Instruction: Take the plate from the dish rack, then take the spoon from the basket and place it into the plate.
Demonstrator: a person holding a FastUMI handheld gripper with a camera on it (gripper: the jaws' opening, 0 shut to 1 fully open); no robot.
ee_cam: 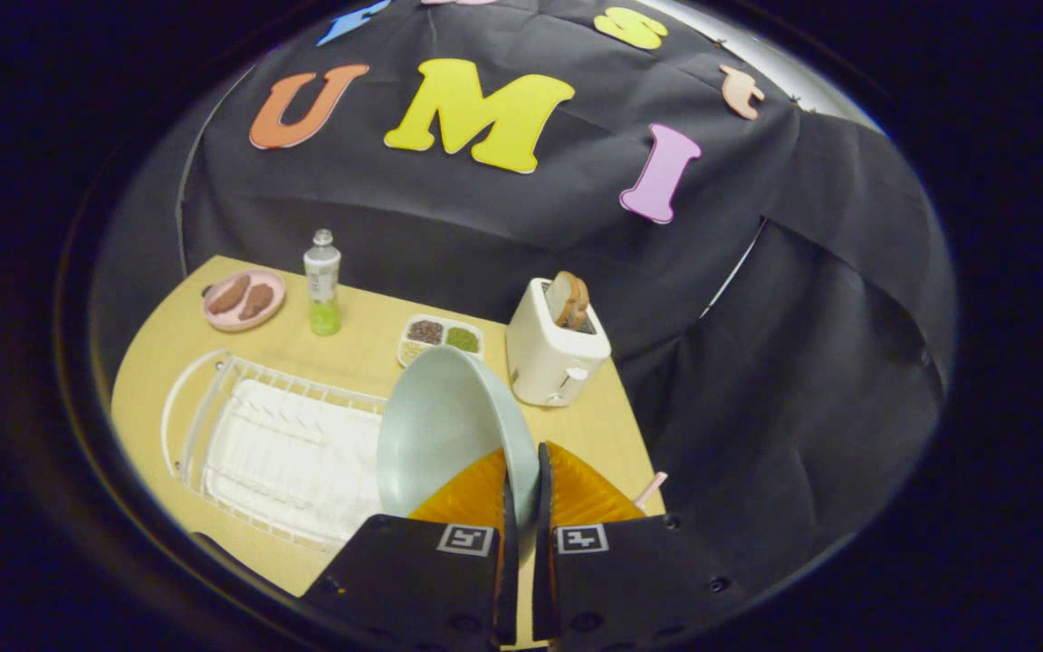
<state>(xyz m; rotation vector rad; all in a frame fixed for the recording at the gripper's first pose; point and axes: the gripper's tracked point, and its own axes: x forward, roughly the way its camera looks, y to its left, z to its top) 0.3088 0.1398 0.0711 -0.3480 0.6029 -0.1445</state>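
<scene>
Black cloth hung behind a yellow wooden counter [349, 349]. The tongs [521, 475] were pinched tight on the rim of the pale green plate [435, 430], one orange finger on each side. The plate stood up on its edge, just above the near end of the white dish rack [277, 444]. It looked hard, smooth and a bit slippery, and it might break if it fell. Holding it by the rim with only a thin bite, it could swing or slip, so a slow, steady carry seemed best. Beyond the plate sat a white toaster [553, 353] with bread, a small tray of seeds [440, 335], a bottle [322, 281] and a pink dish [244, 299].
</scene>
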